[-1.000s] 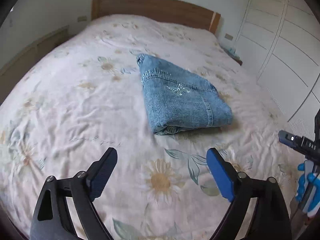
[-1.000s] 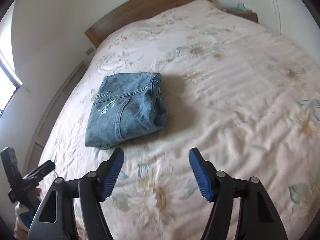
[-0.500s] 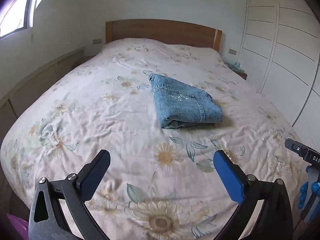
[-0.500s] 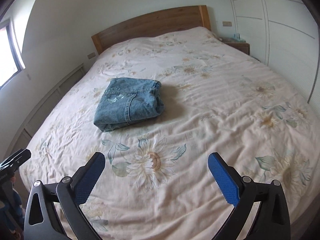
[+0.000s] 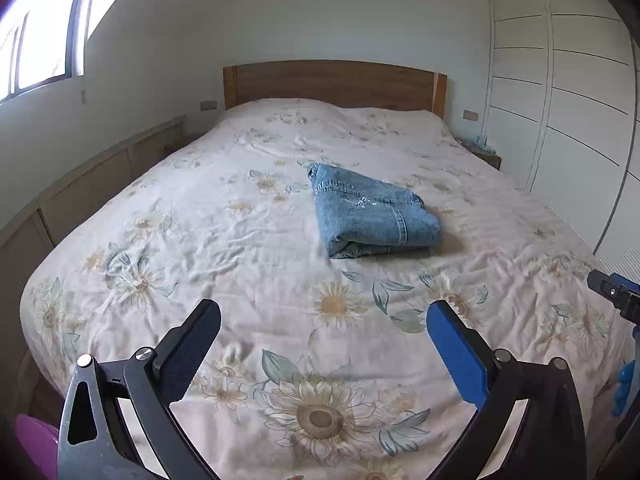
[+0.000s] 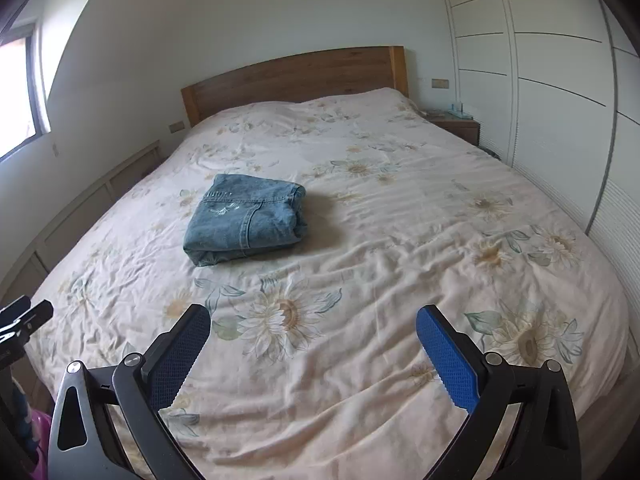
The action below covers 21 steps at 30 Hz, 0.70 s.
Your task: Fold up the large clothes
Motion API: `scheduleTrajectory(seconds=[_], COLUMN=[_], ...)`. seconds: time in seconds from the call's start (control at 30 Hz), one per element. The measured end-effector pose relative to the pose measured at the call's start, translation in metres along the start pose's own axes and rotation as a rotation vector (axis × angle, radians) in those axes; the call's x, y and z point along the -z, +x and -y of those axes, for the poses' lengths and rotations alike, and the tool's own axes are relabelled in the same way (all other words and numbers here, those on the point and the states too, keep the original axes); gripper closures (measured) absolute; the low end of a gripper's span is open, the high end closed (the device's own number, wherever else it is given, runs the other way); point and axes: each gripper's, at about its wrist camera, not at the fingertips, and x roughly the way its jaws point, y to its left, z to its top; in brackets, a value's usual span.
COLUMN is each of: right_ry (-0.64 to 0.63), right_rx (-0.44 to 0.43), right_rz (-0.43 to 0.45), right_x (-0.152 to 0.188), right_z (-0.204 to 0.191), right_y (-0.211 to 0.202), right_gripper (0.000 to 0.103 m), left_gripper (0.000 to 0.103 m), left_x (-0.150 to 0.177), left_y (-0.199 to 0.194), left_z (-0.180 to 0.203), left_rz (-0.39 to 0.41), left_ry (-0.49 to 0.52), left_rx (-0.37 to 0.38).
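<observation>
A pair of blue jeans [image 5: 372, 212] lies folded into a thick square near the middle of the bed [image 5: 248, 264], also seen left of centre as the jeans [image 6: 248, 218] in the right wrist view. My left gripper [image 5: 323, 320] hangs wide open over the foot of the bed, well short of the jeans, with nothing between its blue pads. My right gripper [image 6: 313, 320] is likewise wide open and empty above the floral cover [image 6: 400, 280]. Each view catches the other gripper's tip at its edge: the right one [image 5: 614, 292] and the left one [image 6: 24, 316].
A wooden headboard [image 5: 332, 82] stands at the far end. White wardrobe doors [image 5: 560, 92] line the right side, with a small nightstand [image 6: 456, 122] beside them. A low wooden ledge [image 5: 92, 184] and a window [image 5: 36, 28] run along the left. Something purple [image 5: 36, 440] sits low left.
Both grippers have pulled back and risen away from the jeans, which now look smaller and farther off. Both pairs of jaws have spread wider. The jeans have not moved.
</observation>
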Motion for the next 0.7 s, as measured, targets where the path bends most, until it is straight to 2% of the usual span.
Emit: scheduleTrajectory(seconds=[0.37,0.7], right_ry=[0.008,0.017], right_rx=[0.043,0.096], right_rz=[0.013,-0.007], right_x=[0.014,0.023], right_z=[0.007,0.016], right_y=[0.0,0.014], right_gripper=[0.0,0.0], left_gripper=[0.001,0.001], left_x=[0.005,0.012], left_y=[-0.008,0.008], left_z=[0.002,-0.004], left_rz=[0.054,0.025], left_ry=[0.005,-0.014], left_rx=[-0.044,-0.066])
